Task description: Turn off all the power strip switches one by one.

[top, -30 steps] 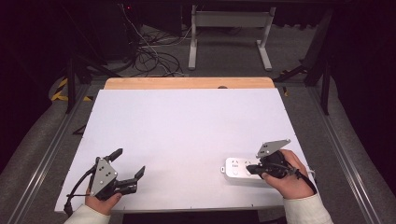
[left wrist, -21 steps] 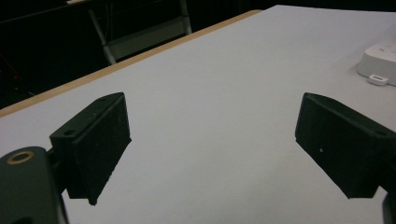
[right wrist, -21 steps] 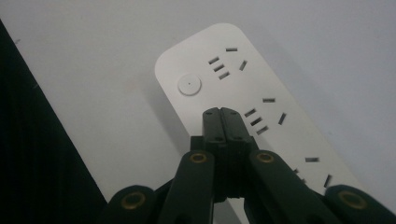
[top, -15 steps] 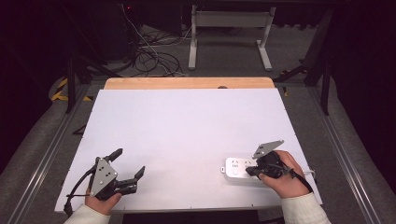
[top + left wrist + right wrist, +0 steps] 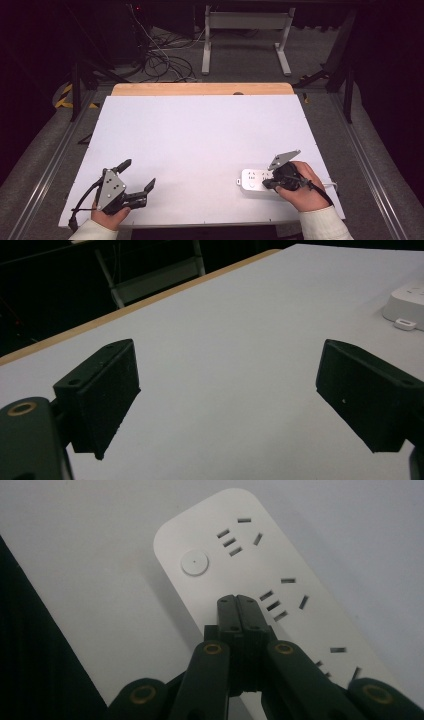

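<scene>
Starting at the left of the high view, we find the left gripper (image 5: 137,181) at the near left corner of the white table (image 5: 200,135), held in the person's left hand (image 5: 107,216). Its jaws stand wide apart and grasp nothing. In the left gripper view we confirm this: the two black jaws rise at either side with bare table surface between them, and the gripper (image 5: 227,395) points across the table toward the far wooden edge (image 5: 150,295). A cable (image 5: 82,207) trails from this gripper toward the near table edge.

Moving across, we record the middle of the table as plain white surface, with the strip of wooden edge (image 5: 200,89) along its far side.

At the near right we find the white power strip (image 5: 252,179), lying flat on the table close to the near edge. In the left gripper view one end of the power strip (image 5: 407,302) shows at the far right, well apart from the left jaws.

The right gripper (image 5: 266,183), held in the person's right hand (image 5: 300,192), is directly over the power strip. In the right gripper view we see its jaws pressed flat together, with no gap and nothing between them; the gripper tip (image 5: 236,600) lies over the top face of the power strip (image 5: 240,560), just beside a group of socket slots (image 5: 274,605) and short of the round button (image 5: 194,562). We cannot tell whether the tip touches the face or hovers just above it.
</scene>
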Action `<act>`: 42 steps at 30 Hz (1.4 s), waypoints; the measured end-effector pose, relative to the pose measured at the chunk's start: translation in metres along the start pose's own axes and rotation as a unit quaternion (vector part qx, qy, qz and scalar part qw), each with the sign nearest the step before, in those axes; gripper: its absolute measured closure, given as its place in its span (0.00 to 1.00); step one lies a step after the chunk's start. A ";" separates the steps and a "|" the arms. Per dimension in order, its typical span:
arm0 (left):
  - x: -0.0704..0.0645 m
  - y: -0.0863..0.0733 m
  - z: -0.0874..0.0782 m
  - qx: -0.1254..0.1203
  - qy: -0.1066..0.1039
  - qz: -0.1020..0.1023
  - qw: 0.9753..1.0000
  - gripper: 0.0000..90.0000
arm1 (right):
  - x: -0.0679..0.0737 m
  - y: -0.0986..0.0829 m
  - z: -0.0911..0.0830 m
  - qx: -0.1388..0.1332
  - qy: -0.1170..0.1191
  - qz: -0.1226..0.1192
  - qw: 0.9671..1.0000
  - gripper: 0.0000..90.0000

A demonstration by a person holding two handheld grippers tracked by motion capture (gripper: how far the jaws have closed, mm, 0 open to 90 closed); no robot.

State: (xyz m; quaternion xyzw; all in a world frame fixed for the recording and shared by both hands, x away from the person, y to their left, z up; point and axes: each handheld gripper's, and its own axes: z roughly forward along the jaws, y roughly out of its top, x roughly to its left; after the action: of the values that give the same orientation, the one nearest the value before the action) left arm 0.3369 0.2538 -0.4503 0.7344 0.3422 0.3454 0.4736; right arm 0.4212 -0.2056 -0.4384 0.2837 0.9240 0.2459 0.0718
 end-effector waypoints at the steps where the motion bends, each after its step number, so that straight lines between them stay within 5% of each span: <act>1: 0.000 0.000 0.000 0.000 0.000 0.001 1.000 0.12 | 0.001 0.001 0.000 0.002 -0.002 -0.002 1.000 1.00; 17: -0.002 0.000 0.001 0.002 -0.001 0.001 1.000 0.12 | -0.001 0.003 0.003 0.009 0.003 0.013 1.000 1.00; 21: -0.001 0.000 0.000 0.000 0.002 0.003 1.000 0.12 | 0.004 0.006 0.004 0.001 -0.010 -0.006 1.000 1.00; 29: 0.000 0.000 0.001 0.000 0.001 0.001 1.000 0.12 | 0.004 0.006 -0.015 -0.068 -0.021 -0.001 0.997 1.00; 42: 0.000 0.000 0.001 0.000 0.001 0.000 1.000 0.12 | 0.006 0.006 -0.021 -0.080 -0.022 -0.005 0.997 1.00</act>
State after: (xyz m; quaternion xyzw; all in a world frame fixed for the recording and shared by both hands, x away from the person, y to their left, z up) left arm 0.3375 0.2534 -0.4506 0.7338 0.3430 0.3464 0.4732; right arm 0.4138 -0.2063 -0.4171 0.2774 0.9010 0.3128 0.1158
